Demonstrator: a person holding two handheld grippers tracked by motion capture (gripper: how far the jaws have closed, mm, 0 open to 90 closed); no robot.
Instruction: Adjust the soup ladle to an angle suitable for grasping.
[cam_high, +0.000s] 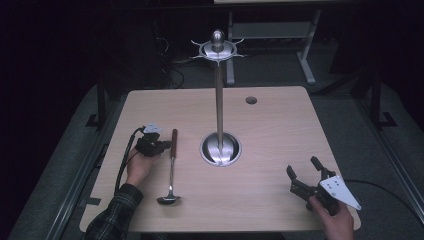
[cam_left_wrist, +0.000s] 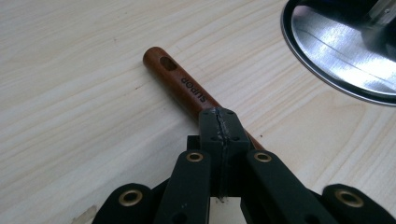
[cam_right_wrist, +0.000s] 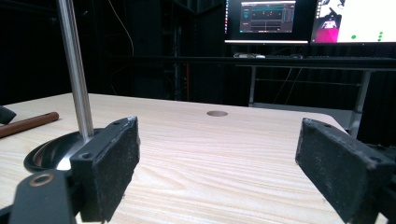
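The desk (cam_high: 280, 200) carries a steel stand (cam_high: 219, 100) between the two tongs, its round base (cam_left_wrist: 345, 51) just past the left one. A ladle (cam_high: 171, 165) lies flat beside the left tongs (cam_high: 161, 146), whose jaws are pressed together with nothing between them, tips over the wooden handle (cam_left_wrist: 182, 84). To lift it well, they likely need to open, straddle the handle and squeeze squarely. The right tongs (cam_high: 305, 172) stand wide open, empty, well apart.
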